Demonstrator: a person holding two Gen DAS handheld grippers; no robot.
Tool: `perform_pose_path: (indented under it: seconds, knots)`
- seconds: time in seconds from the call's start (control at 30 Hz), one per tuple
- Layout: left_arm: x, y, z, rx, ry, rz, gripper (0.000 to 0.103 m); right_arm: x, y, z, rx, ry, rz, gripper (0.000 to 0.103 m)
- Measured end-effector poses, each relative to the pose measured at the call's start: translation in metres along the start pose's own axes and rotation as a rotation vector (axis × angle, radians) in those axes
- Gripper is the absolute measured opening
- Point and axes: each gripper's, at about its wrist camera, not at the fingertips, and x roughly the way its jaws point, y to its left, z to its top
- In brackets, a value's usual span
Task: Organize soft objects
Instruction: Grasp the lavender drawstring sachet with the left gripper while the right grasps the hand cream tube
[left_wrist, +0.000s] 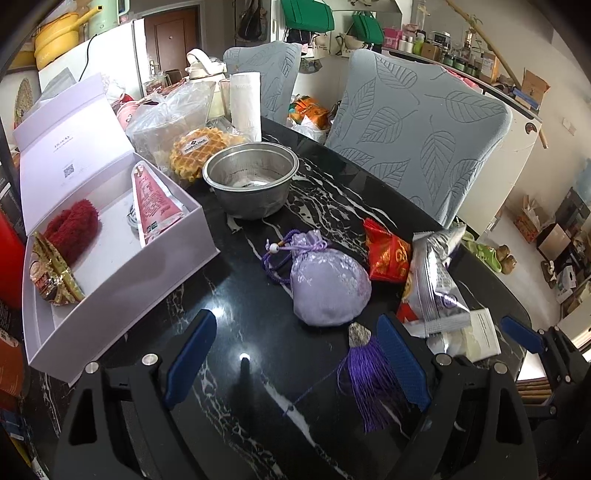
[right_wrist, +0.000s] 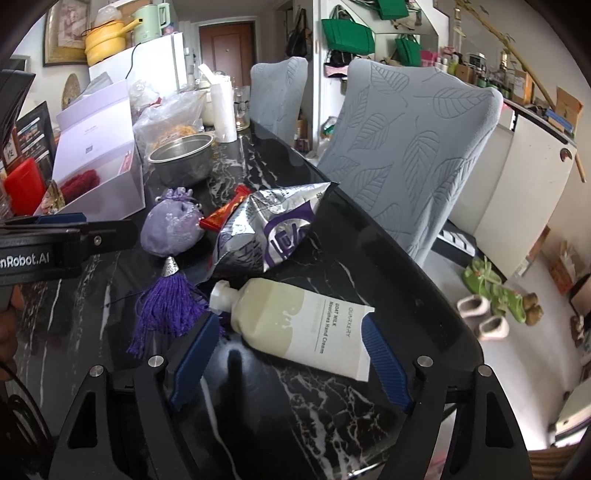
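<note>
On the black marble table (left_wrist: 240, 288) lies a lilac drawstring pouch (left_wrist: 328, 284) with a purple tassel (left_wrist: 369, 384). My left gripper (left_wrist: 295, 319) is open, and the pouch's near edge sits at its fingertips, untouched. Right of the pouch are a red packet (left_wrist: 388, 254) and a silver snack bag (right_wrist: 266, 229). A cream hand-cream tube (right_wrist: 295, 325) lies across the gap of my open right gripper (right_wrist: 290, 321), with its flat end near the right finger. The open white box (left_wrist: 122, 266) on the left holds a red fluffy item (left_wrist: 72, 229), a pink tube (left_wrist: 155, 203) and a snack packet (left_wrist: 51, 273).
A steel bowl (left_wrist: 251, 184) stands behind the pouch, with a waffle pack (left_wrist: 199, 151), plastic bags and a paper roll (left_wrist: 245, 107) beyond. Two grey leaf-pattern chairs (left_wrist: 424, 133) line the table's far edge. The table's right edge (right_wrist: 424, 288) runs close to the tube.
</note>
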Motion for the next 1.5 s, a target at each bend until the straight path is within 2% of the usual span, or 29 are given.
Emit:
perform_pose_path:
  seconds: [0.33, 0.67, 0.7, 0.8, 0.87, 0.93, 0.97, 1.1, 1.27, 1.37, 1.5]
  knots:
    - [0.029, -0.006, 0.026, 0.001, -0.011, 0.009, 0.090, 0.015, -0.009, 0.006, -0.080, 0.040, 0.068, 0.080]
    - [0.058, -0.006, 0.033, -0.043, 0.040, -0.023, 0.089, 0.034, -0.012, 0.016, -0.166, 0.072, 0.116, 0.084]
    - [0.059, -0.006, 0.033, -0.045, 0.042, -0.022, 0.089, 0.035, -0.013, 0.017, -0.169, 0.072, 0.119, 0.084]
    - [0.061, -0.005, 0.032, -0.048, 0.036, -0.029, 0.074, 0.037, -0.013, 0.017, -0.183, 0.071, 0.131, 0.084]
    - [0.063, -0.005, 0.031, -0.049, 0.041, -0.045, 0.056, 0.035, -0.012, 0.017, -0.185, 0.068, 0.133, 0.073]
    - [0.066, -0.005, 0.029, -0.060, 0.056, -0.077, 0.047, 0.034, -0.009, 0.018, -0.188, 0.070, 0.126, 0.070]
    - [0.069, -0.005, 0.028, -0.065, 0.069, -0.091, 0.045, 0.032, -0.008, 0.017, -0.190, 0.064, 0.122, 0.064]
    - [0.066, -0.008, 0.024, -0.056, 0.071, -0.102, 0.043, 0.025, -0.009, 0.016, -0.163, 0.063, 0.115, 0.052]
    - [0.052, -0.008, 0.009, -0.042, 0.091, -0.106, 0.043, 0.018, -0.014, 0.013, -0.095, 0.068, 0.108, 0.048]
    - [0.040, -0.006, -0.004, -0.032, 0.103, -0.104, 0.043, 0.011, -0.015, 0.009, -0.065, 0.062, 0.105, 0.041]
    - [0.023, -0.004, -0.024, -0.023, 0.116, -0.105, 0.043, 0.006, -0.013, 0.004, -0.046, 0.061, 0.091, 0.040]
